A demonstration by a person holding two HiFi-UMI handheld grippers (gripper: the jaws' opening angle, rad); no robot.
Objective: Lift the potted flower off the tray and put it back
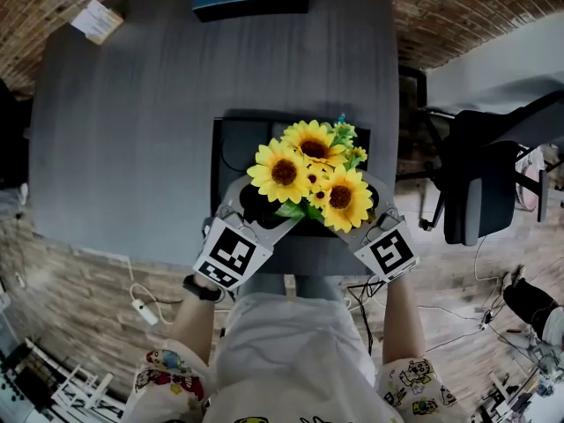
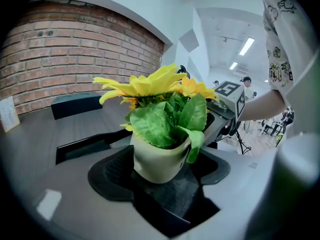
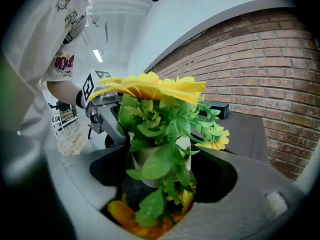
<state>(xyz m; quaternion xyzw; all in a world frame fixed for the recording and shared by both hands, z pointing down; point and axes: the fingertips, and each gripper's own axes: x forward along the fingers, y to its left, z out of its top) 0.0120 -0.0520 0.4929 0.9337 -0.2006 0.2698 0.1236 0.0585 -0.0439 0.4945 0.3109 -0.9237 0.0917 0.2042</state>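
Potted flower (image 1: 310,176) on tray (image 1: 231,139), near counter (image 1: 123,130) edge. Left hand-held gripper (image 1: 264,208), right hand-held gripper (image 1: 370,205): jaws wide, straddling pot, not pinching. Likely light, top-heavy; grip stiff pot wall, spare petals.

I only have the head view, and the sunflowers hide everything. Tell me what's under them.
Observer: A cream pot, shown in the left gripper view, leaves spilling over its rim.
Operator: Report the fingers on the left.
Observer: The left gripper has its fingers apart, the pot between them, gaps either side.
Operator: Now the right.
Observer: The right gripper likewise: fingers apart around the pot, leaves hanging in front.
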